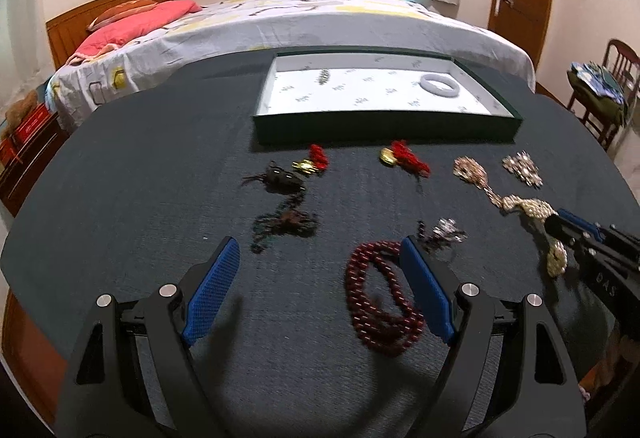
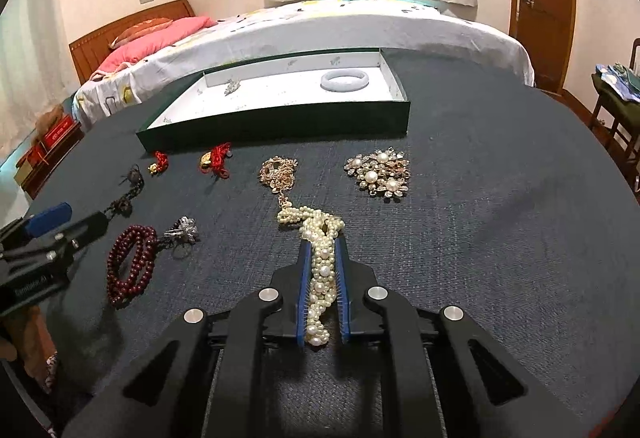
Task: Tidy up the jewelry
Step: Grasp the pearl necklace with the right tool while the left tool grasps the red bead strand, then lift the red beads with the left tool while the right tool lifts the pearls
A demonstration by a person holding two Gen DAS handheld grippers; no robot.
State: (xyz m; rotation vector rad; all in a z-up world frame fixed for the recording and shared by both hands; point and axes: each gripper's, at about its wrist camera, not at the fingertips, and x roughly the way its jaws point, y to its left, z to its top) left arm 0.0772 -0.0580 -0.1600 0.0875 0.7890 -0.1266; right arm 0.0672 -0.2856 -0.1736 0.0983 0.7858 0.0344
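Pearl necklace [image 2: 322, 270] is lying on the dark cloth of the desk [image 2: 500, 238], its near length running between the blue pads of the right gripper [image 2: 323, 244], whose jaws are sitting narrow and pressing the pearls from both sides. The far end of the strand is bunching just past the fingertips and linking to a gold chain cluster [image 2: 278, 169]. To the right of that cluster a pearl brooch [image 2: 379, 172] is resting apart from it, with bare cloth stretching right of it to the desk's curved edge.

The left gripper [image 1: 320, 250] is hovering with its jaws spread wide and nothing between the pads; the right-hand finger [image 1: 426, 290] is overlapping the dark red bead bracelet [image 1: 378, 302], though whether it is touching cannot be told. A silver ornament [image 1: 446, 230] is sitting just beyond that bracelet. Farther left, two dark tasselled pieces [image 1: 286, 197] are lying one behind the other, blurred.

Along the far side the shallow green tray [image 1: 384, 127] is standing with its white lining showing; a pale bangle [image 1: 439, 82] is lying in its right end and a small sparkly piece [image 1: 323, 77] toward its left. Two red knotted charms with gold beads [image 1: 404, 157] are lying just in front of the tray's near wall. A bed [image 1: 280, 21] is running behind the desk's far edge.
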